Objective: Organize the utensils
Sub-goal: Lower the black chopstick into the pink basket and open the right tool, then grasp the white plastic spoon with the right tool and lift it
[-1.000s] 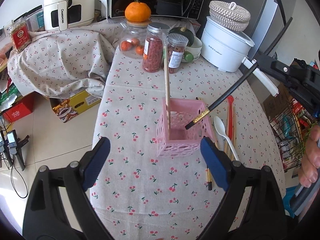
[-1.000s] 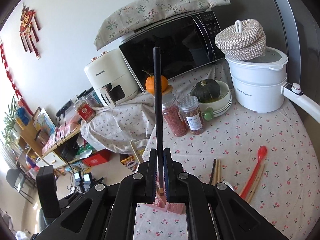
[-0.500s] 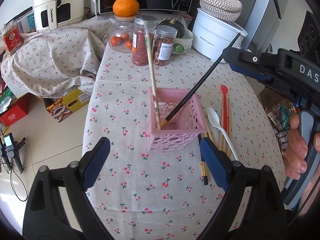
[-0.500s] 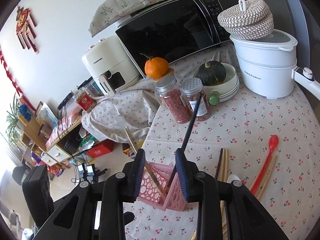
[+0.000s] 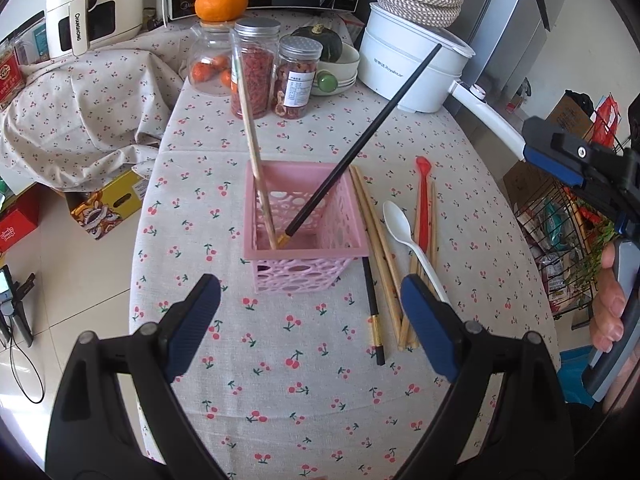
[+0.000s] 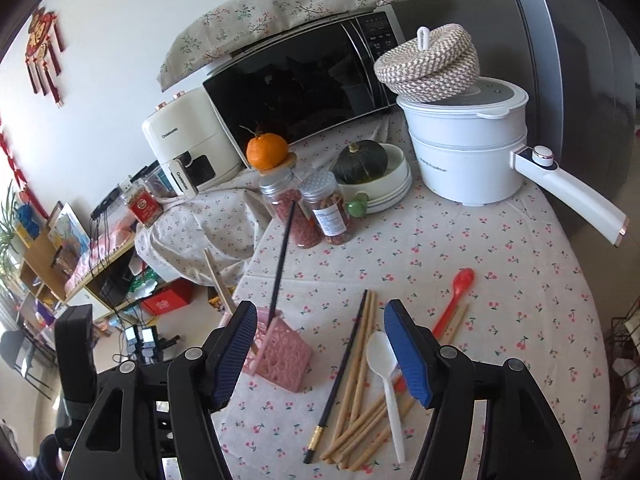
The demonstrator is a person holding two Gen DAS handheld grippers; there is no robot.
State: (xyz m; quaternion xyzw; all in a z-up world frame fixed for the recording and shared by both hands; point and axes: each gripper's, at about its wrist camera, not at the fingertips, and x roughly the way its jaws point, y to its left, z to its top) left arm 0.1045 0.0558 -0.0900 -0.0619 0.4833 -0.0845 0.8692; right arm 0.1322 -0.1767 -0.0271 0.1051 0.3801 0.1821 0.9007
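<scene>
1. Left gripper [image 5: 310, 312]: jaws wide apart, nothing between the pads, held above the cherry-print tablecloth [image 5: 304, 376] just in front of the pink basket [image 5: 306, 240].
2. Right gripper [image 6: 320, 352]: jaws opening, no utensil between the pads; seen in the left wrist view at the right edge, gripped by a hand [image 5: 608, 312].
3. Pink basket: upright on the tablecloth, perforated walls, open top. Contains two utensils:
   - black chopstick [image 5: 360, 144], gold-banded tip on the basket floor, shaft leaning over the far right rim toward the white electric pot [image 5: 412, 68];
   - wooden chopstick [image 5: 252, 140], tip on the basket floor beside the black one, shaft leaning toward the jars [image 5: 272, 76].
4. Loose utensils, flat on the tablecloth just right of the basket:
   - second black chopstick [image 5: 372, 308], gold band at the near end;
   - wooden chopsticks [image 5: 378, 248], several, roughly parallel, some touching;
   - white spoon [image 5: 404, 232], bowl toward the far side, lying across the wooden chopsticks;
   - red spoon [image 5: 423, 200], bowl toward the far side, next to the white spoon.
5. Far end of table: jars, orange [image 5: 221, 0], green squash in a bowl, white electric pot with woven lid, microwave [image 6: 296, 84], air fryer [image 6: 188, 148].
</scene>
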